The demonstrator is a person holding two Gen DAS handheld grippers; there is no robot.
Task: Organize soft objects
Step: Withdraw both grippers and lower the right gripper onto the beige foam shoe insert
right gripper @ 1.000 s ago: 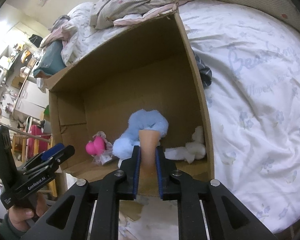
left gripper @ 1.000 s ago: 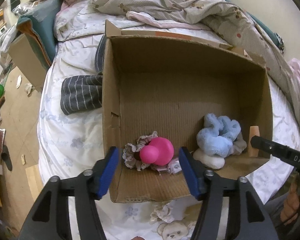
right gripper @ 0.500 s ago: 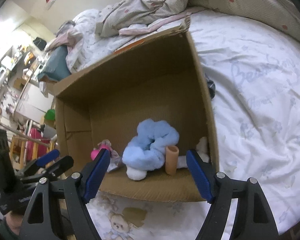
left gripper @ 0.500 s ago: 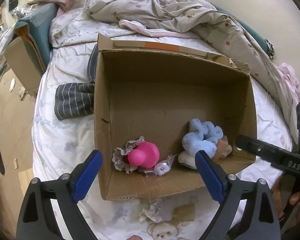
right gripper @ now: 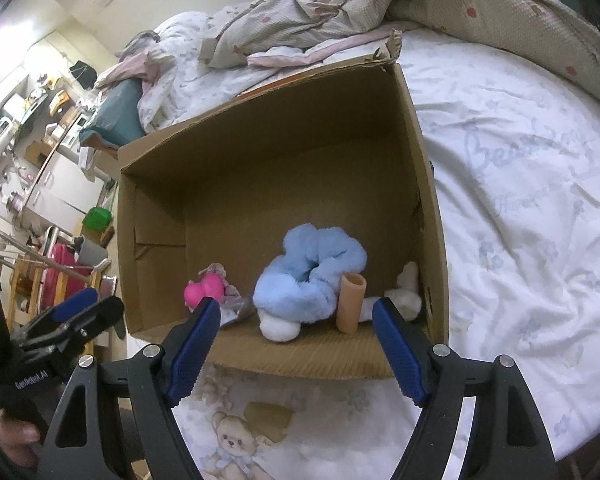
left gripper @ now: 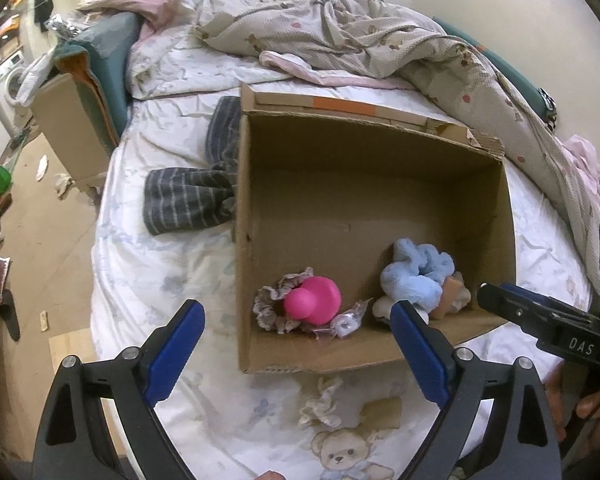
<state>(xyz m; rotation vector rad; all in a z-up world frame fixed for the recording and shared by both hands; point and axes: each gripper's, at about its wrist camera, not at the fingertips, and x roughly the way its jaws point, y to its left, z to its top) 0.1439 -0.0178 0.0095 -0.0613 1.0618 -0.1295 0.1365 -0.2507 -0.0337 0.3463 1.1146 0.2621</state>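
An open cardboard box (left gripper: 244, 240) (right gripper: 428, 184) lies on the bed. Inside near its front wall are a pink rubbery toy (left gripper: 314, 300) (right gripper: 202, 292) on a frilly scrunchie (left gripper: 266, 308), a fluffy blue scrunchie (left gripper: 416, 272) (right gripper: 308, 276), a tan foam tube (right gripper: 350, 304) (left gripper: 446, 298) standing upright, and white fluffy pieces (right gripper: 406, 298). My left gripper (left gripper: 296, 356) is open and empty above the box's front edge. My right gripper (right gripper: 296, 344) is open and empty, just before the box's front.
A striped grey garment (left gripper: 188, 200) lies left of the box. A crumpled quilt (left gripper: 360, 40) covers the far bed. A white frilly piece (left gripper: 320, 404) lies on the teddy-print sheet (right gripper: 236, 444) in front of the box. The bed edge and floor are at left.
My right gripper let go of the tan tube, which now stands in the box, and drew back. My left gripper opened wider and pulled back from the pink toy.
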